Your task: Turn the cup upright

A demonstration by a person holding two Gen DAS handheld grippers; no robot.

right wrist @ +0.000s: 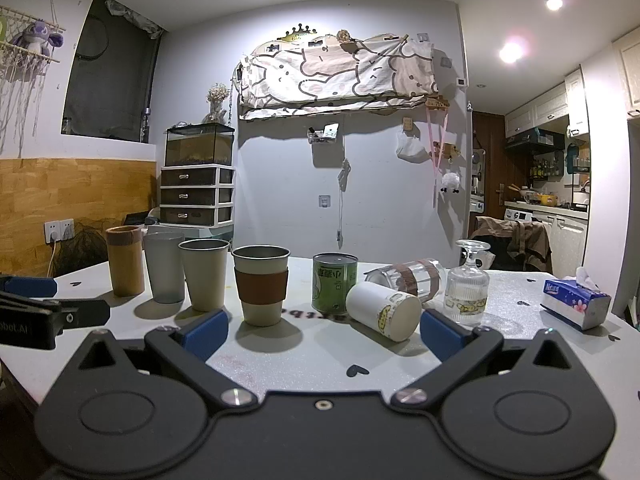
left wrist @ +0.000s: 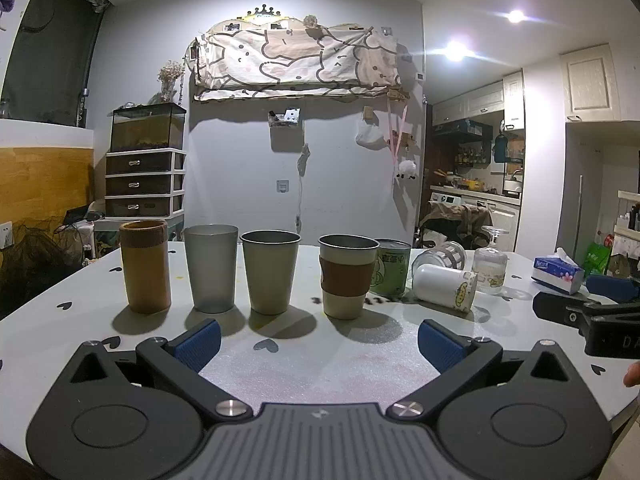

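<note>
A white cup with a yellow cartoon print [left wrist: 444, 287] lies on its side on the white table [left wrist: 312, 364]; in the right wrist view it [right wrist: 382, 310] lies just beyond my right gripper's right finger. A clear ribbed cup with brown bands [right wrist: 408, 276] lies on its side behind it. A green printed cup [right wrist: 334, 288] stands upside down, and so does a stemmed glass [right wrist: 468, 286]. My left gripper [left wrist: 318, 344] is open and empty, facing the upright cups. My right gripper [right wrist: 324, 332] is open and empty.
Several cups stand upright in a row: a yellow-brown one [left wrist: 145, 266], a grey translucent one [left wrist: 211, 267], a beige one [left wrist: 271, 271] and a beige one with a brown sleeve [left wrist: 347, 276]. A tissue pack [right wrist: 576, 306] lies at the table's right.
</note>
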